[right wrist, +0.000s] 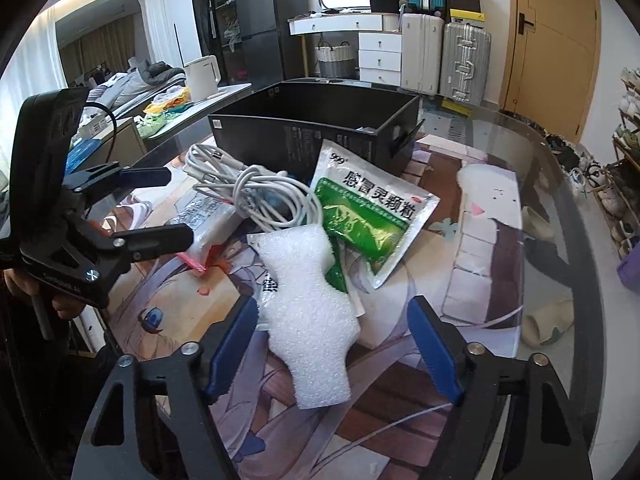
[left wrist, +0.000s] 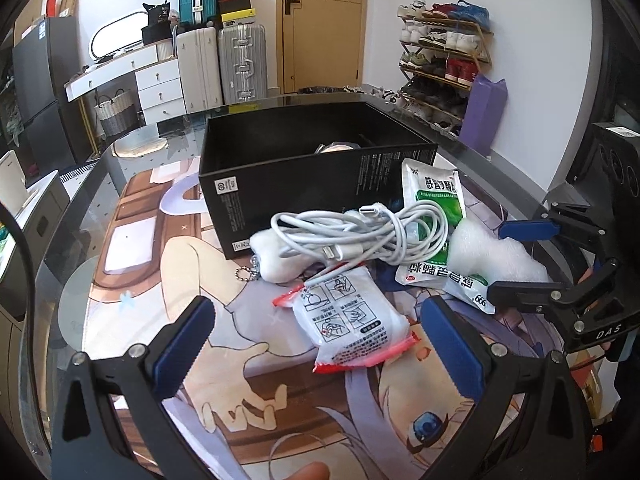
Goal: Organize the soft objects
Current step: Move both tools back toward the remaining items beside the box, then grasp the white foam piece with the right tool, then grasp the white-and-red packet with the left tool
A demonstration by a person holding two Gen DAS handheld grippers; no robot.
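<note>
A pile of soft things lies on the anime mat in front of an open black box (left wrist: 320,168) (right wrist: 316,128). A white foam piece (right wrist: 308,316) (left wrist: 492,252) lies between the fingers of my open right gripper (right wrist: 336,348) (left wrist: 508,260). My open left gripper (left wrist: 320,344) (right wrist: 160,208) straddles a white packet with red edges (left wrist: 348,320) (right wrist: 208,224). A coiled white cable (left wrist: 360,236) (right wrist: 260,192) rests on a white plush keychain (left wrist: 276,256). Green and white medicine sachets (right wrist: 368,208) (left wrist: 432,204) lie by the box.
The mat covers a glass table (left wrist: 80,208) (right wrist: 560,184). Something pale lies inside the box (left wrist: 340,147). Suitcases (left wrist: 224,60), a shoe rack (left wrist: 444,60) and a door stand behind. A kettle (right wrist: 202,76) sits on a side counter.
</note>
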